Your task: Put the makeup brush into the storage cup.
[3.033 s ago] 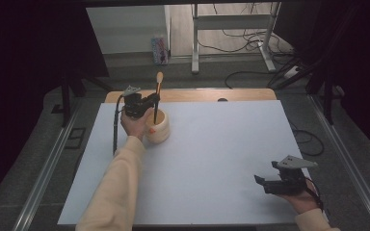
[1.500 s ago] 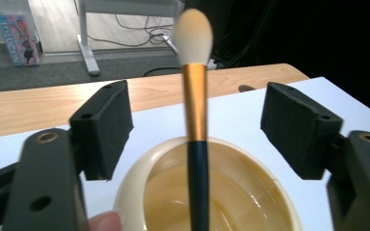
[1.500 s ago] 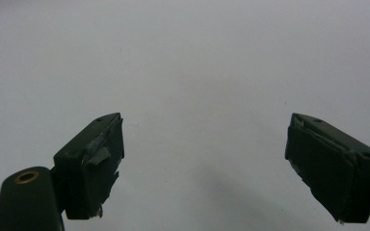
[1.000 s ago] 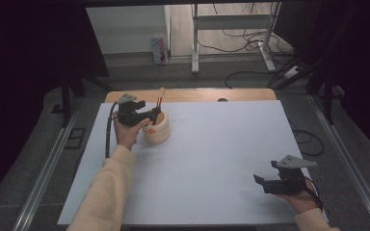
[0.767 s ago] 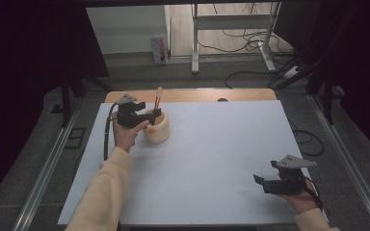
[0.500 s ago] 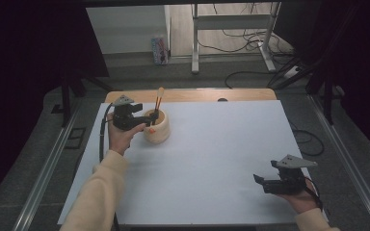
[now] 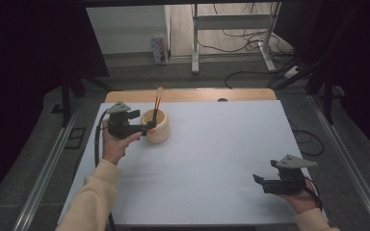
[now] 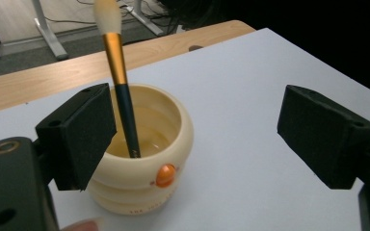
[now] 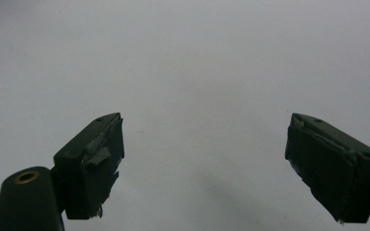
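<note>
A white table [image 7: 212, 159] with a wooden far edge carries a cream pot [image 7: 156, 127] near its far left.

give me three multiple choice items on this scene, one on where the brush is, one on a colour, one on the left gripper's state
1. Where is the brush?
A. flat on the table
B. standing in the cream pot
C. in the right gripper

2. What colour is the round knob on the pot's side?
A. orange
B. blue
C. green

3. What state is the left gripper in?
A. shut on the brush
B. shut on the pot's rim
C. open, holding nothing

Answers:
1 B: the handle rests inside the pot, bristles up.
2 A: the left gripper view shows an orange knob.
3 C: its pads stand wide apart with no thing pressed between them, having just been opening.
</note>
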The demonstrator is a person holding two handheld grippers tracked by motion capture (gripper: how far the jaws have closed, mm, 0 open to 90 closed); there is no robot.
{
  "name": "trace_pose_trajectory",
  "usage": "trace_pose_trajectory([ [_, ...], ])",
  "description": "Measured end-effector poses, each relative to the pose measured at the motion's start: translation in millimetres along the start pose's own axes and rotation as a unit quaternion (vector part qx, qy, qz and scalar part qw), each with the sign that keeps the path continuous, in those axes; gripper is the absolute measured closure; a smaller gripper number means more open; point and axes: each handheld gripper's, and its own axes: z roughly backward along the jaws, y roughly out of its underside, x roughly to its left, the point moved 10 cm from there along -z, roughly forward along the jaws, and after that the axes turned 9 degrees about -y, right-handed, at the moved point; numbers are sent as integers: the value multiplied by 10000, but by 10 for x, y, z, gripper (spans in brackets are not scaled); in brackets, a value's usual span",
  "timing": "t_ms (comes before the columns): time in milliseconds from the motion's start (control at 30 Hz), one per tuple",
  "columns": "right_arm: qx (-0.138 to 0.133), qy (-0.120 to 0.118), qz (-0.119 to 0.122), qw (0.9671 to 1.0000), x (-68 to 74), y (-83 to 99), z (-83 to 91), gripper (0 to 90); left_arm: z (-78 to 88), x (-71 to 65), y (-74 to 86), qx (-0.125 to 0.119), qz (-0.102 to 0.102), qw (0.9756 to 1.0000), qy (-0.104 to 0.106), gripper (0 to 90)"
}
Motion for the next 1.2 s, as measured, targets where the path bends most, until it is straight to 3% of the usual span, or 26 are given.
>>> trace_pose_trajectory([
  [633,-76,11,-77,9999,-31,10,35,137,238,-196,297,225,-93,9996,175,134],
  [1000,-69,-62,-4,10000,-21,4,20,138,440,-253,654,507,-118,9985,161,134],
  [1200,-92,-65,57,9999,35,-18,48,138,538,-267,948,747,-98,9970,146,132],
])
